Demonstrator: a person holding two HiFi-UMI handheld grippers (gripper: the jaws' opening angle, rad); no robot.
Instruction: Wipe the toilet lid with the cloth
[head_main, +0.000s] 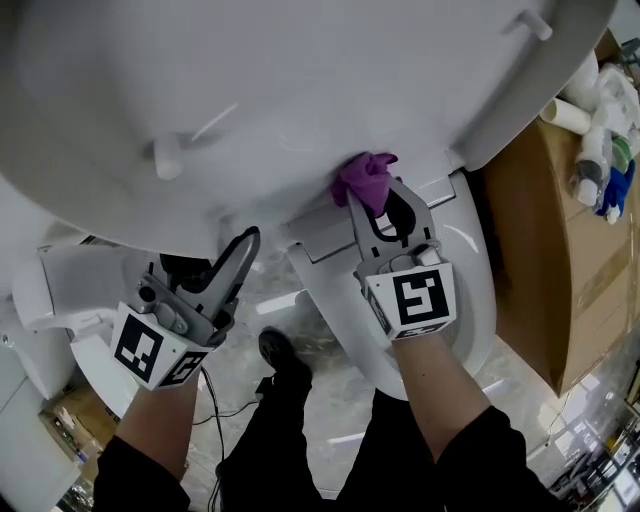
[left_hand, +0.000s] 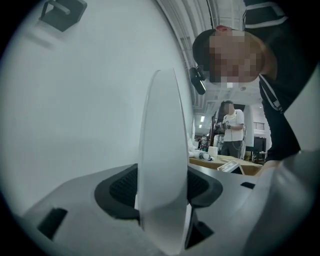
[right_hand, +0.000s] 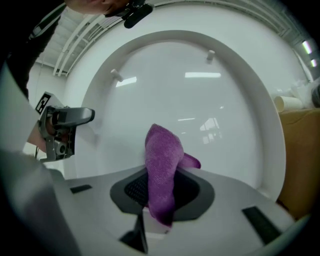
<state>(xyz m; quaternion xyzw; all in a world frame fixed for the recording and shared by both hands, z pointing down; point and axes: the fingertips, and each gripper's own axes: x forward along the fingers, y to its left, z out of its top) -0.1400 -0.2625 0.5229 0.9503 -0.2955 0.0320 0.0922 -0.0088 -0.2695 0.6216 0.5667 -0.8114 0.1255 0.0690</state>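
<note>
The white toilet lid is raised and fills the top of the head view. My left gripper is shut on the lid's lower left edge; in the left gripper view that thin white lid edge runs between the jaws of the left gripper. My right gripper is shut on a purple cloth, which presses against the lid's lower rim near the hinge. In the right gripper view the cloth sticks up out of the right gripper in front of the lid's inner face.
The toilet bowl lies below my right hand. A cardboard box stands to the right, with bottles and rolls on it. Small bumpers stick out of the lid. Another person stands far off by a table.
</note>
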